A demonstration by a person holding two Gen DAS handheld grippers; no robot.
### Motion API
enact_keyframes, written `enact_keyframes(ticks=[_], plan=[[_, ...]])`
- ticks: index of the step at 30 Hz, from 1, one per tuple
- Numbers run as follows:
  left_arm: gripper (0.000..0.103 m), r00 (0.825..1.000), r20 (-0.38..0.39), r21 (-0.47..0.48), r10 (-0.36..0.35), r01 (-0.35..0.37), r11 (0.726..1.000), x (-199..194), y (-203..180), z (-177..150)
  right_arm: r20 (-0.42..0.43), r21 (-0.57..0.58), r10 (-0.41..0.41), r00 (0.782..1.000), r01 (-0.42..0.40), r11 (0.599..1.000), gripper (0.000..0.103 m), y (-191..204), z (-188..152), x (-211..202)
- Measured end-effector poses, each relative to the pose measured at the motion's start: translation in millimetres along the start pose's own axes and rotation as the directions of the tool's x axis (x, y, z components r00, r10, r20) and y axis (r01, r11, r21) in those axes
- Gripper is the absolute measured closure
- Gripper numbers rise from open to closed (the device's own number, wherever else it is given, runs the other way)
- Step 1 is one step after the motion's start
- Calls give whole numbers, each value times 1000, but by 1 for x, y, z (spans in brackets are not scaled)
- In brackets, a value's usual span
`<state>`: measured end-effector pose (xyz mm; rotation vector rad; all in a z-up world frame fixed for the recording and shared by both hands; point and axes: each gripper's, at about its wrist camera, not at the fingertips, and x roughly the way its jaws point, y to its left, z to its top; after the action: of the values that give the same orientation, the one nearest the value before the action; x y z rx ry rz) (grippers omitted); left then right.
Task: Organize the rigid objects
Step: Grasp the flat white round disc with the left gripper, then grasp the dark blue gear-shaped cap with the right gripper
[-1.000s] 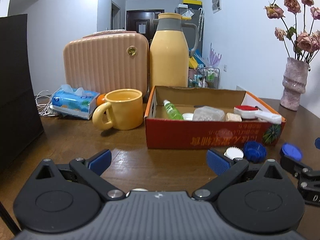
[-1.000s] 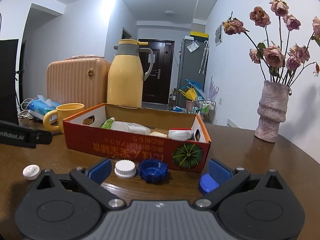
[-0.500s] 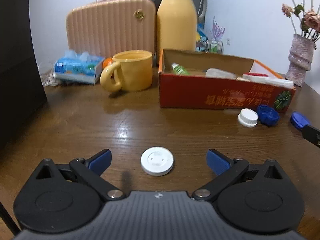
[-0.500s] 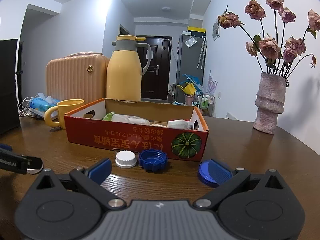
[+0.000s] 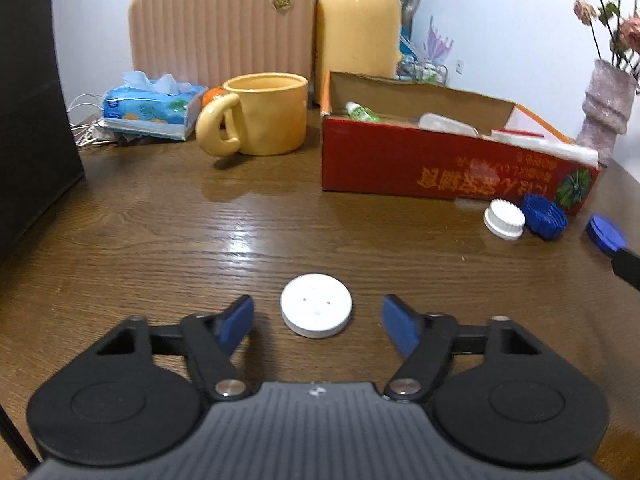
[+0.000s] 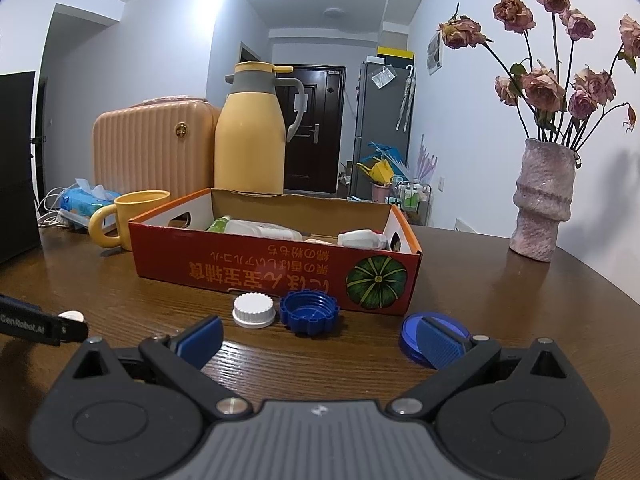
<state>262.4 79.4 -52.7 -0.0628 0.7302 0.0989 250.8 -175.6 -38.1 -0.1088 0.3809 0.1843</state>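
Only the left wrist view shows the flat white lid (image 5: 316, 311) whole: it lies on the worktop (image 5: 280, 220) well in front of the red box (image 5: 440, 160), between the left tongs (image 5: 318, 318), whose jaws have just been closing and stand narrowed, pads beside the lid but not touching it. In the right wrist view that lid (image 6: 72, 315) is a sliver behind the left tongs' black finger (image 6: 40, 325).

Right wrist view alone shows the right tongs (image 6: 318, 338), jaws wide, nothing held; the flat blue lid (image 6: 414, 330) lies on the worktop behind the right pad, partly hidden by it. Ribbed white cap (image 6: 253, 309) and blue cap (image 6: 309, 311) sit side by side just in front of the red box (image 6: 260, 268), near its pumpkin print.

Inside the box: green-capped bottle (image 5: 362, 112), other white containers, partly hidden by its wall. Left of the box: yellow mug (image 5: 260, 118), tissue pack (image 5: 152, 108). Behind the box: yellow thermos (image 6: 250, 136), pink case (image 6: 156, 144). Right of the box: vase with dried roses (image 6: 542, 200).
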Motion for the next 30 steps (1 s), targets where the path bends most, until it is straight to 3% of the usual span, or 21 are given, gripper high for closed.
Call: enact_keyframes(ticks=[1,3,8,21,30], plan=[[45,1000,-6,9,-1,2,1000,1,-2,-1,0,1,0,1000,0,1000,0,0,0,0],[65,1000,3,26,4,-4,1000,0,-4,-2,-2,1,0,1000,0,1000,0,0,0,1],[65,999,6,21,-31,31,999,-2,-4,-2,-15,0,4,1000,-4,1000,0,1,-1,3],[65,994,107,9,-26,25,1000,-12,-7,21,-49,-1,5,999,-5,1000,0,7,1,16],[65,989,149,-5,-16,17,1000,-12,-7,34,-84,13,-38,996,39,999,3,10,13,54]])
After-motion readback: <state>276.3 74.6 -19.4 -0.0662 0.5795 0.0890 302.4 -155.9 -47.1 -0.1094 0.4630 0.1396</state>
